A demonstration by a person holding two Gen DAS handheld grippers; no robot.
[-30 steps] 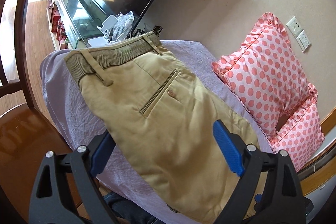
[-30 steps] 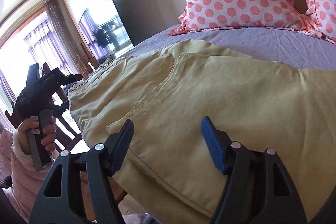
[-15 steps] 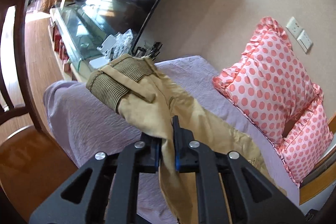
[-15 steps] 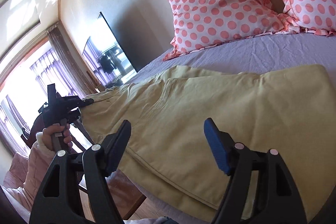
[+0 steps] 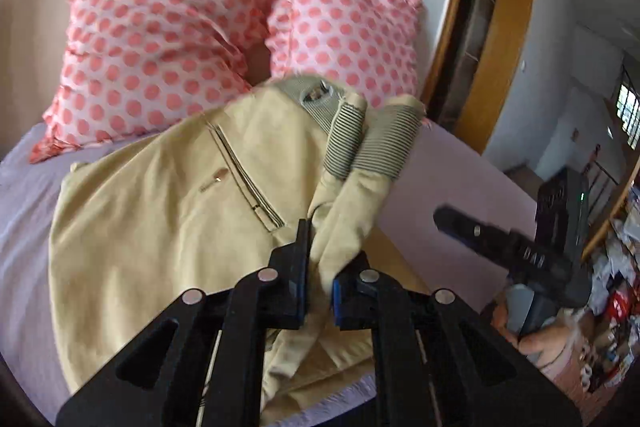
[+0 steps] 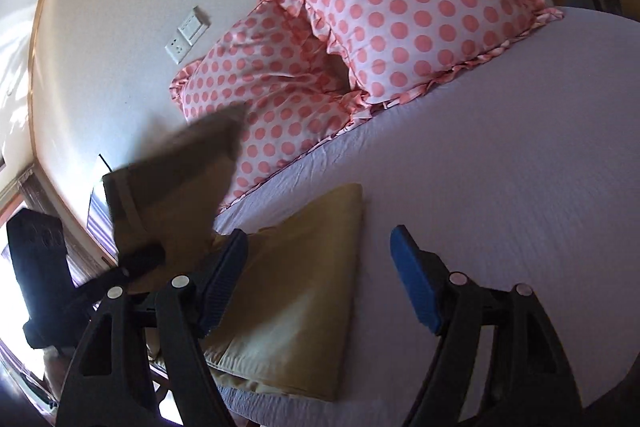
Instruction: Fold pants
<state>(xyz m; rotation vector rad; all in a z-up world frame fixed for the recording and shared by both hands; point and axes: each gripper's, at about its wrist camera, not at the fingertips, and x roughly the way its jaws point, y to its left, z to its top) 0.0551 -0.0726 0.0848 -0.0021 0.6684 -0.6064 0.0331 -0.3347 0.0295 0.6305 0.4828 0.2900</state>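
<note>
Tan pants with a ribbed waistband lie on a lilac bed sheet. My left gripper is shut on the pants near the waistband and holds that end lifted and carried over the rest of the pants. In the right wrist view the lifted part hangs dark at the left and the folded leg end lies flat on the bed. My right gripper is open and empty just above the leg end. It also shows in the left wrist view.
Two pink polka-dot pillows lean on the wall at the head of the bed. A wooden door frame stands right of the bed. The bed sheet runs wide to the right of the pants.
My left gripper closed on the waistband end, lifted it and swung it over toward the leg end. My right gripper stayed open and drew back past the leg end.
</note>
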